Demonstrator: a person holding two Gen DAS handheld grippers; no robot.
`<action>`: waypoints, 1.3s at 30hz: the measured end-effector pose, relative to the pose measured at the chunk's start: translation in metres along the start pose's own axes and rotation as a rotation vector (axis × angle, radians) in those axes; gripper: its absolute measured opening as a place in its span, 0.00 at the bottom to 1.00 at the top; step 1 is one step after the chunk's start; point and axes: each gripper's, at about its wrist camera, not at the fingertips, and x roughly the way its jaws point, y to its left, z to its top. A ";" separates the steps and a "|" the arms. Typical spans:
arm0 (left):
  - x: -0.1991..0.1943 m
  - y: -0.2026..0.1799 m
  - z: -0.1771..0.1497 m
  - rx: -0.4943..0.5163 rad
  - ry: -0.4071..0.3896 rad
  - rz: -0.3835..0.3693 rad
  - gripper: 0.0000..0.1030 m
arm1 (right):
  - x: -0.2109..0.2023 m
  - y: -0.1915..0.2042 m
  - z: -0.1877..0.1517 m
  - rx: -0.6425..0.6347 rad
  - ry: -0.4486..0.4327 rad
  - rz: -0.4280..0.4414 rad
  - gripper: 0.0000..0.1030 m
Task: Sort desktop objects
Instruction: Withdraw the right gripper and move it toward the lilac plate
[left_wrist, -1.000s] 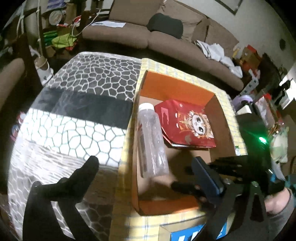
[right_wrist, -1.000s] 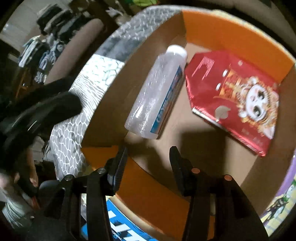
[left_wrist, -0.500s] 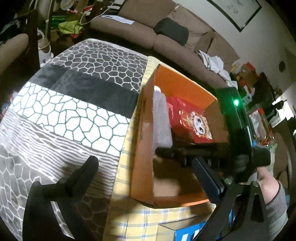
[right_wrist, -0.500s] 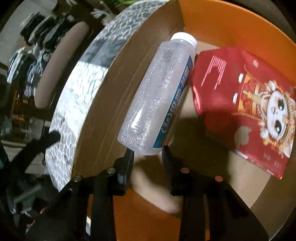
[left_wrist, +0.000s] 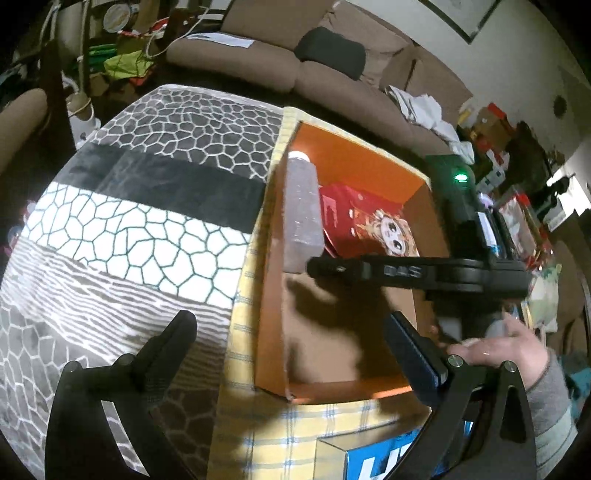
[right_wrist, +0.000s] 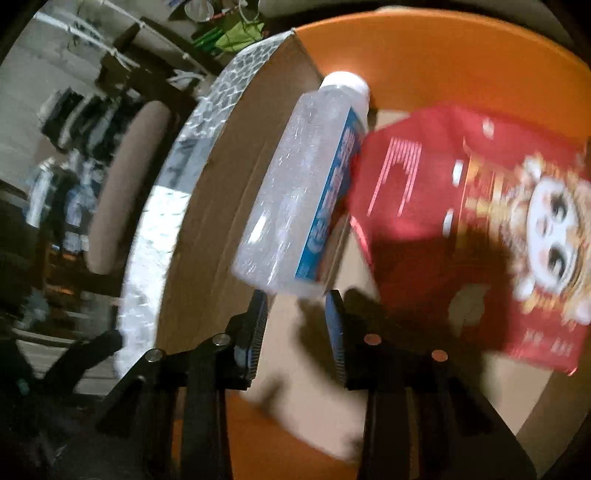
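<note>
A clear plastic bottle (left_wrist: 302, 214) with a white cap and blue label lies along the left wall of an orange cardboard box (left_wrist: 354, 158); it also shows in the right wrist view (right_wrist: 299, 192). A red packet with a cartoon face (left_wrist: 369, 229) lies beside it, also seen in the right wrist view (right_wrist: 480, 229). My right gripper (right_wrist: 297, 321) is inside the box, open, its tips just below the bottle's base without closing on it. It shows in the left wrist view (left_wrist: 314, 264). My left gripper (left_wrist: 291, 332) is wide open and empty above the box's near left corner.
The box (right_wrist: 461, 48) sits on a yellow checked cloth (left_wrist: 243, 295) over a grey and white patterned cover (left_wrist: 129, 229). A blue and white carton (left_wrist: 384, 461) lies at the near edge. A brown sofa (left_wrist: 280, 62) stands behind, with clutter at right.
My right gripper has moved deeper into the box up to the bottle's base and its fingers have narrowed. My left gripper has shifted slightly, staying open.
</note>
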 end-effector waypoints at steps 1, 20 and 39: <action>-0.001 -0.003 0.000 0.011 0.003 0.007 1.00 | -0.010 0.000 -0.005 -0.020 -0.002 -0.020 0.40; -0.007 -0.077 0.006 0.162 0.010 0.143 1.00 | -0.167 0.008 -0.092 -0.175 -0.146 -0.283 0.90; -0.030 -0.138 -0.012 0.282 -0.008 0.178 1.00 | -0.226 -0.012 -0.137 -0.179 -0.213 -0.285 1.00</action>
